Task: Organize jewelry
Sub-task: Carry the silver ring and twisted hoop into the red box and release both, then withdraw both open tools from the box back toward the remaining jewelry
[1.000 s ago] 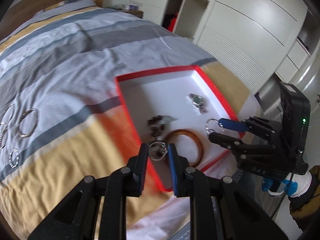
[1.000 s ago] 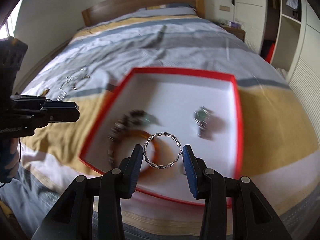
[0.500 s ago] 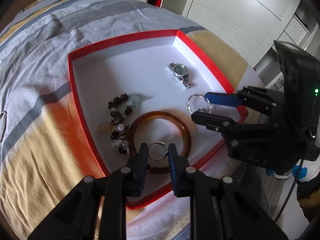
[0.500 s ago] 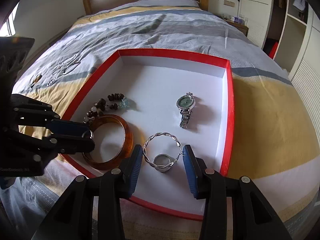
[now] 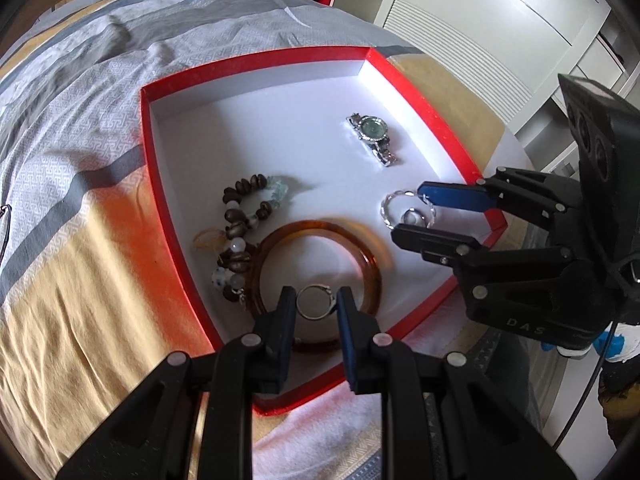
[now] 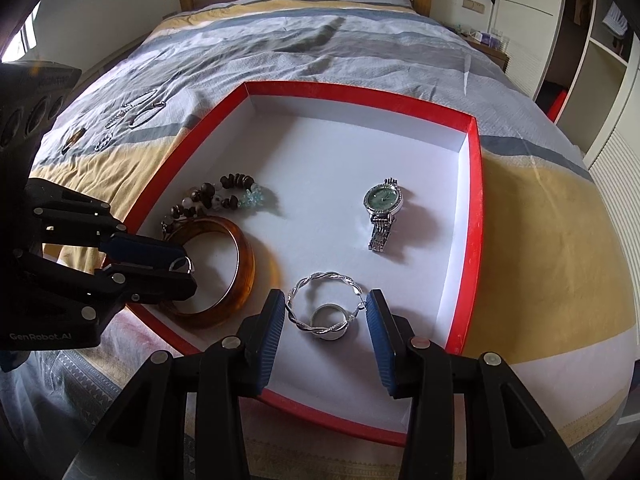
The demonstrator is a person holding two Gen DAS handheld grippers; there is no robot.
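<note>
Red cardboard walls frame the white-floored box (image 6: 474, 216) on the bed, and both grippers hang over its near end. The left gripper (image 5: 316, 306) is closed on a small silver ring (image 5: 314, 302), poised directly above the amber bangle (image 6: 224, 264), so a straight drop would likely land it inside that hoop. The right gripper (image 6: 326, 316), opened only as wide as its load, pinches a twisted silver hoop (image 6: 324, 314) across its width, low over bare floor between bangle and box wall, with another small ring (image 6: 328, 320) showing through it. Watch (image 6: 382, 210) and beaded bracelet (image 6: 224, 194) lie farther in.
</note>
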